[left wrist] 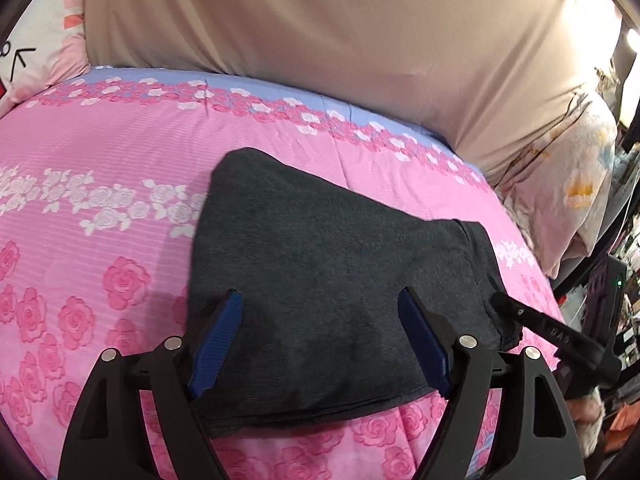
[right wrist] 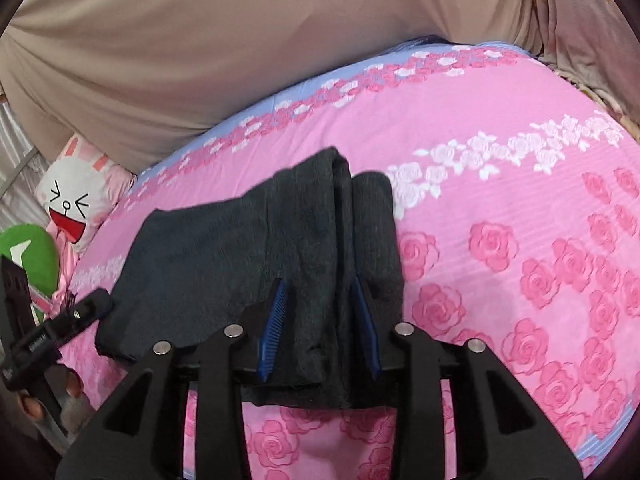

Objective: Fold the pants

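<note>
The dark grey pants point(left wrist: 320, 264) lie folded into a compact bundle on the pink rose bedspread point(left wrist: 100, 240). My left gripper point(left wrist: 320, 304) is open, its blue pads wide apart over the near edge of the pants, holding nothing. My right gripper point(right wrist: 320, 284) also hovers over the pants point(right wrist: 248, 256), near their right end where stacked folds show. Its blue pads stand a moderate gap apart with cloth showing between them; I cannot tell whether they touch it. Each gripper shows at the edge of the other's view, the right one in the left wrist view point(left wrist: 552, 332) and the left one in the right wrist view point(right wrist: 60, 324).
A beige draped sheet point(left wrist: 340, 48) rises behind the bed. A cartoon rabbit pillow point(right wrist: 76, 204) and a green cushion point(right wrist: 32, 256) lie at the bed's left end. A floral blanket point(left wrist: 568, 184) and room clutter sit past the right end.
</note>
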### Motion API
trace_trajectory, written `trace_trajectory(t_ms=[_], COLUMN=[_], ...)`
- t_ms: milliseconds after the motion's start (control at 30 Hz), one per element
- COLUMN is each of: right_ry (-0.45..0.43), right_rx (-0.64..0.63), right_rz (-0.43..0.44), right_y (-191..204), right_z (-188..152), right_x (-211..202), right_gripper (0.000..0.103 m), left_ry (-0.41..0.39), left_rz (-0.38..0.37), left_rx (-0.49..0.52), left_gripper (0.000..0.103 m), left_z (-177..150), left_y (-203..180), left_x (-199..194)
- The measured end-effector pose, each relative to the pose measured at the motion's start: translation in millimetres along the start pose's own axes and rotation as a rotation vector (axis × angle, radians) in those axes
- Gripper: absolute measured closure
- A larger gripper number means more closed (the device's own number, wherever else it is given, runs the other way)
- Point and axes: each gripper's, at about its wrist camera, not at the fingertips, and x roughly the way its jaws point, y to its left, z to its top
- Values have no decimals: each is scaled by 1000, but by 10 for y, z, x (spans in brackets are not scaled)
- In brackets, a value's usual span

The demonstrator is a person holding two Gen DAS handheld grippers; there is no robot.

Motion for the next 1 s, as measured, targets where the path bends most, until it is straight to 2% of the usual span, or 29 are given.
trace_trajectory(t_ms=[33,133,200,267,300,467,500,567,600,633,667,833,1000], right_ry=[-13,-60,-69,-18,11,-61,-73,-85,-77,-63,-50,32,47], right_rx=[-11,-61,-68,-46,-40,-19,-28,-37,-40,-44,-45,30,61], right_rz=[-6,18,3,-12,-11,-5,-15,-48,-73,-78,-72,62,90], right_y=[22,127,84,-51,-112,-136,-141,-181,-209,-226,-239,-320,-255], right_z=[1,83,110,70,21,34,43,35,10,-17,-46,-176,-171], right_x=[-43,-274,-291,-106,12,-267,-346,-448,-474,-475,-472,-365,-280], right_gripper=[87,94,99,98,95,82,77,58,44,40,40,37,30], left_ry=[1,-4,-2,10,18,35,35,39,42,47,54,59,14], left_rz=[6,17,28,36,36,63,60,55,56,47,24,-86,-66], left_rx=[4,15,22,18,14,9,0,-18,-26,-34,-47,-138,-105], left_gripper=[26,26,25,25,25,25,25,23,22,22,22,22,21], left_z=[-2,-12,-8,-3,0,-2,0,2,-3,-20,-45,-101,-60], left_y=[-28,-117,-147,-153,-156,-163,-147,-88,-47,10,87,384,396], left_x=[5,-30,-19,38,75,108,85,18,-20,-63,-112,-250,-406])
